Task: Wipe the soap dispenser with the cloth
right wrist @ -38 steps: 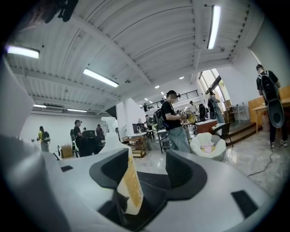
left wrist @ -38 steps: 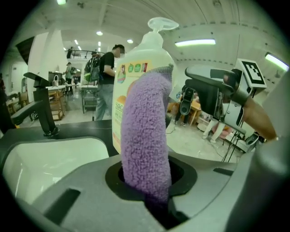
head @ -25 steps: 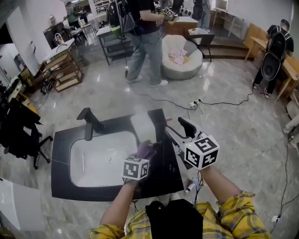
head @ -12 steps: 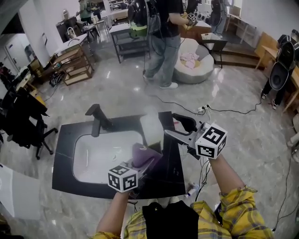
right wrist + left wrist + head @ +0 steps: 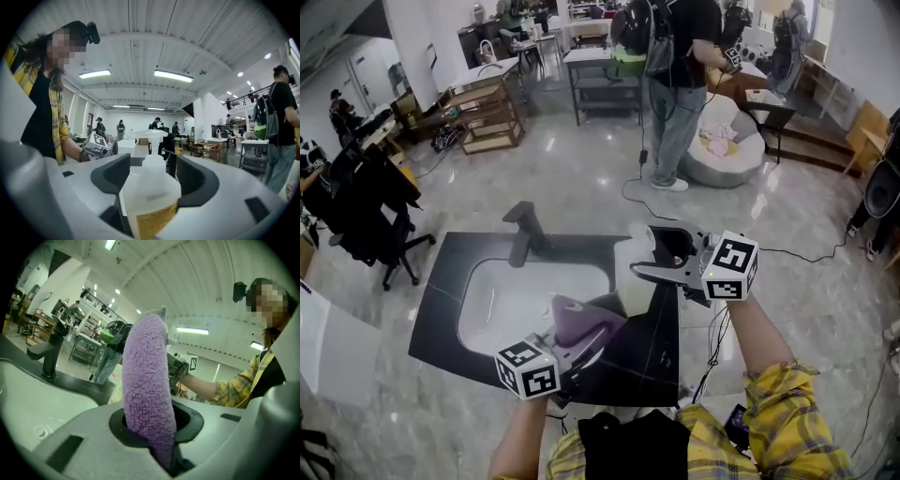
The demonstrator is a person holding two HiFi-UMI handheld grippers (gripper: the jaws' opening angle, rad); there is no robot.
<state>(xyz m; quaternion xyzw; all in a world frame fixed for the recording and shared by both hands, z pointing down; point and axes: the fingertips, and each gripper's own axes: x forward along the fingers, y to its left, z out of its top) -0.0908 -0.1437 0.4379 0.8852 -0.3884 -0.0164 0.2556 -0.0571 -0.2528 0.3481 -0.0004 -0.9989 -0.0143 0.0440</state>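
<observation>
The white soap dispenser [image 5: 634, 281] stands on the black counter [image 5: 450, 314] at the right of the basin. My right gripper [image 5: 654, 258] reaches in level from the right. Its jaws have just been opening, and the dispenser [image 5: 150, 187] sits between them, pump head pointing away. I cannot see the pads pressing on it. My left gripper [image 5: 586, 339] hangs over the counter's front edge, shut on a purple fleecy cloth [image 5: 575, 319]. In the left gripper view the cloth [image 5: 145, 380] sticks up out of the closed jaws and hides the view ahead.
A black faucet [image 5: 523, 232] stands behind the white basin [image 5: 502, 305]. Beyond the counter a person [image 5: 675, 84] stands on the glossy floor near a beanbag [image 5: 727, 141]. A black office chair [image 5: 366, 216] is at the left; cables run along the floor at the right.
My right gripper has swung left and now has the dispenser between its jaws. My left gripper has lifted with the cloth. The head view has tilted up.
</observation>
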